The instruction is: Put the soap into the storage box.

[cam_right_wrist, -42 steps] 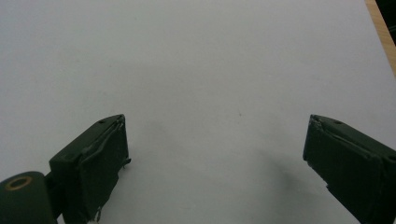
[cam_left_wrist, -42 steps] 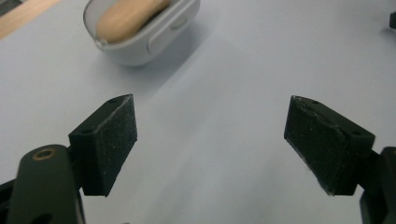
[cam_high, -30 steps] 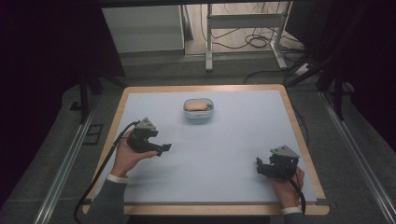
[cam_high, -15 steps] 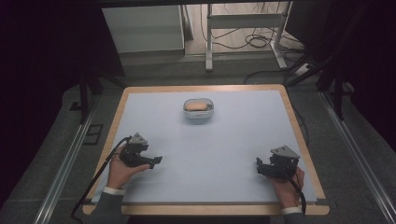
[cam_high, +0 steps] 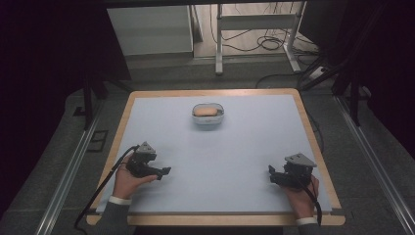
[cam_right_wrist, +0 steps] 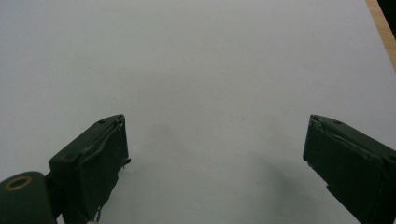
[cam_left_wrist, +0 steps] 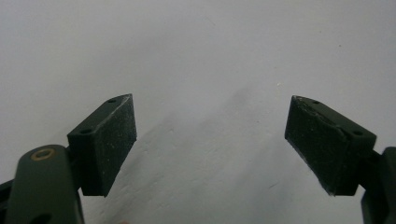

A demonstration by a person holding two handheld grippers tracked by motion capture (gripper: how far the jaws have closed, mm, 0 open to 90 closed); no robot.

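A small clear bowl (cam_high: 208,122) stands at the far middle of the pale blue table mat (cam_high: 244,147), with a tan, bread-like lump (cam_high: 206,110) in it. My left gripper (cam_high: 166,172) rests low at the near left, pointing right, far from the bowl. Its jaws have just been opening, and the left gripper view has them (cam_left_wrist: 210,101) wide apart over bare mat with nothing between them. My right gripper (cam_high: 270,174) sits at the near right, pointing left. Its jaws (cam_right_wrist: 215,119) also stand open and hold nothing.
A wooden border (cam_high: 313,132) frames the mat. Metal rails (cam_high: 73,166) run along both sides of the table. Beyond the far edge are a white cabinet (cam_high: 149,32), a metal stand (cam_high: 254,24) and loose cables (cam_high: 274,44) on the floor.
My left hand has moved toward the near left corner and sunk closer to the mat. The right hand and the bowl have kept still.
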